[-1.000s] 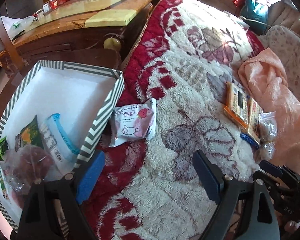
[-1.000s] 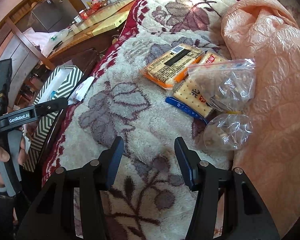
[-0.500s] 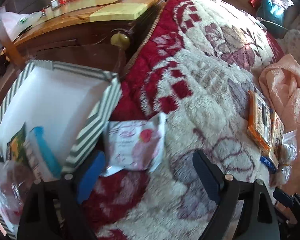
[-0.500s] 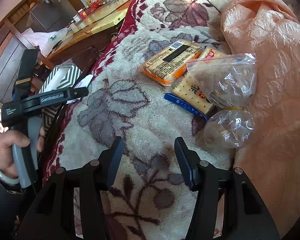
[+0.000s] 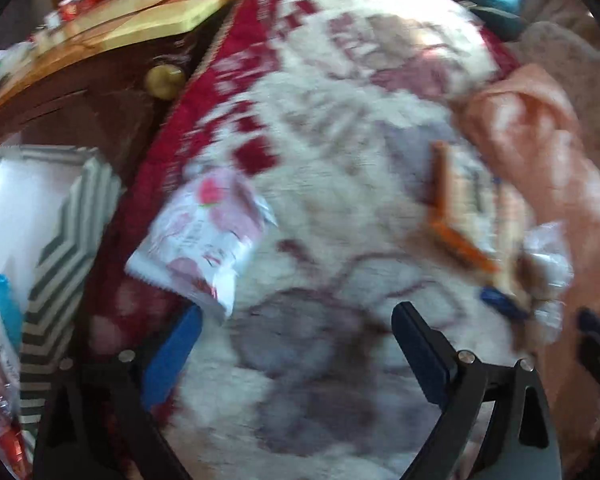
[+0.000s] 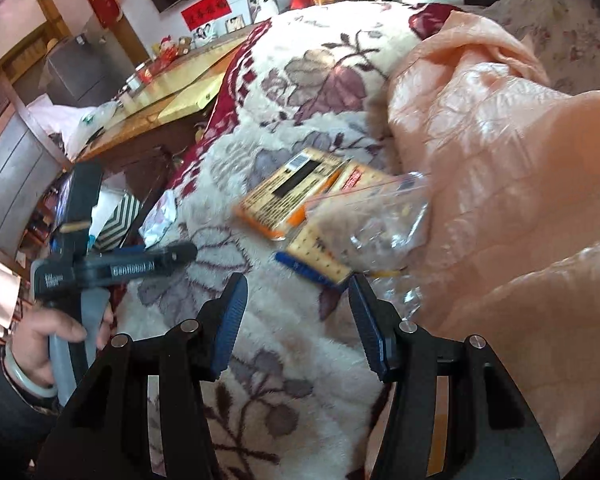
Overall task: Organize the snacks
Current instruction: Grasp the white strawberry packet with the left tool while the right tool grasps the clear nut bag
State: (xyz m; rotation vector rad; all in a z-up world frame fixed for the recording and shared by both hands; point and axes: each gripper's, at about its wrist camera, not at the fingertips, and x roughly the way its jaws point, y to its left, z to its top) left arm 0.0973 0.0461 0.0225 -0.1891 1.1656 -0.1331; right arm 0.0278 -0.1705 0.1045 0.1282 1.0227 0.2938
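A white and pink snack packet [image 5: 204, 240] lies on the blanket's red edge beside the striped box [image 5: 60, 248]. My left gripper [image 5: 296, 344] hovers just in front of it. Its jaws are opening, with nothing between them, and the packet's lower corner is by the left fingertip [image 5: 180, 336]. Orange cracker packs [image 6: 292, 192], a clear bag [image 6: 372, 216] and a blue stick [image 6: 304, 268] lie ahead of my right gripper [image 6: 300, 320]. It is open and holds nothing. In the right wrist view a hand [image 6: 48, 332] holds the left gripper [image 6: 180, 256].
The striped box holds several snacks, among them a blue-topped pack [image 5: 4, 312]. A peach quilt [image 6: 500, 160] is heaped to the right of the snack pile. A dark wooden cabinet [image 5: 100, 92] with a glass top stands beyond the box. The floral blanket [image 6: 284, 360] covers the bed.
The left view has swung from the box toward the bed, and the pink packet now sits close to the left finger. The right gripper has lifted and tilted, bringing the snack pile nearer.
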